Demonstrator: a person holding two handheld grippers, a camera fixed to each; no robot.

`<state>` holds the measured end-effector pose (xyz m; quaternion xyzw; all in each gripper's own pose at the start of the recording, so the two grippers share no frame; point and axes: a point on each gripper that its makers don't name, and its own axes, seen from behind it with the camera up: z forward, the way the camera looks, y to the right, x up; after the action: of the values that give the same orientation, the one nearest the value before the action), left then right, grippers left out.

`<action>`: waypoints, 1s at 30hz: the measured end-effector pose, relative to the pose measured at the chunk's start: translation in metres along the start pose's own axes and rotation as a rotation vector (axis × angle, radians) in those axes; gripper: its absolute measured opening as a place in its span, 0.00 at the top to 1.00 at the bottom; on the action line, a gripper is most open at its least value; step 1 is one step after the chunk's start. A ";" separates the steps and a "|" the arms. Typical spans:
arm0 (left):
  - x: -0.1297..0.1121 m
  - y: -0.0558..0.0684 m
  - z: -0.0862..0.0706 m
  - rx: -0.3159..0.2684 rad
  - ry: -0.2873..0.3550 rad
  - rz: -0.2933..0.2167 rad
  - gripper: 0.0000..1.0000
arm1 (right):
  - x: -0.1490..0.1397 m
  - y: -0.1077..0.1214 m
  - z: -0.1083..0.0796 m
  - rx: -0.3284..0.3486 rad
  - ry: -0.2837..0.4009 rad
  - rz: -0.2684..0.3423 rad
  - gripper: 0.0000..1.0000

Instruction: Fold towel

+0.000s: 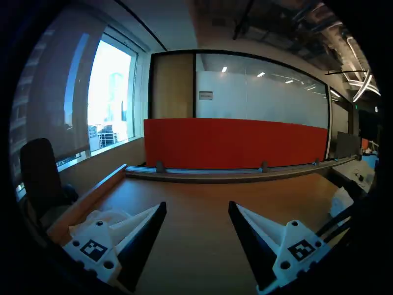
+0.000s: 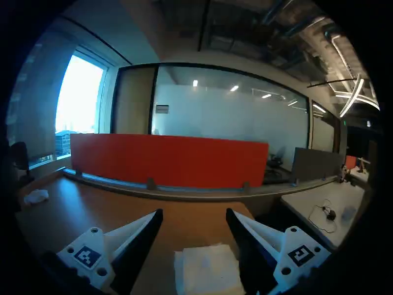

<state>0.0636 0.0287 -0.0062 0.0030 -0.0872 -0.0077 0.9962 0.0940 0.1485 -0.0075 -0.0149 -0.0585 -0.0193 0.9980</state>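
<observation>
A folded white towel (image 2: 209, 270) lies flat on the wooden table (image 2: 98, 211), low between the fingers of my right gripper (image 2: 194, 212), which is open and holds nothing. In the left gripper view a white towel (image 1: 341, 201) shows at the right edge, partly hidden by the finger. My left gripper (image 1: 196, 206) is open above bare wood (image 1: 196, 196), with nothing between its fingers. A crumpled white cloth (image 1: 105, 216) sits by the table's left edge, just behind the left finger; in the right gripper view the same crumpled cloth (image 2: 37, 196) lies far off to the left.
A red divider panel (image 1: 236, 142) on a rail closes the table's far side. A dark chair (image 1: 39, 177) stands left of the table under the window. To the right is a white desk (image 2: 324, 206) with a cable on it.
</observation>
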 end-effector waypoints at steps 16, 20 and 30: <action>0.019 0.002 0.013 -0.034 0.043 -0.014 0.07 | 0.030 -0.069 0.009 0.055 0.036 -0.003 0.01; 0.022 0.003 0.017 -0.045 0.051 -0.024 0.07 | 0.040 -0.091 0.011 0.070 0.049 0.011 0.01; 0.028 0.004 0.020 -0.067 0.068 -0.025 0.06 | 0.058 -0.138 0.015 0.107 0.059 0.017 0.01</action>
<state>0.0879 0.0321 0.0180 -0.0292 -0.0531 -0.0231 0.9979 0.1437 0.0088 0.0180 0.0387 -0.0297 -0.0083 0.9988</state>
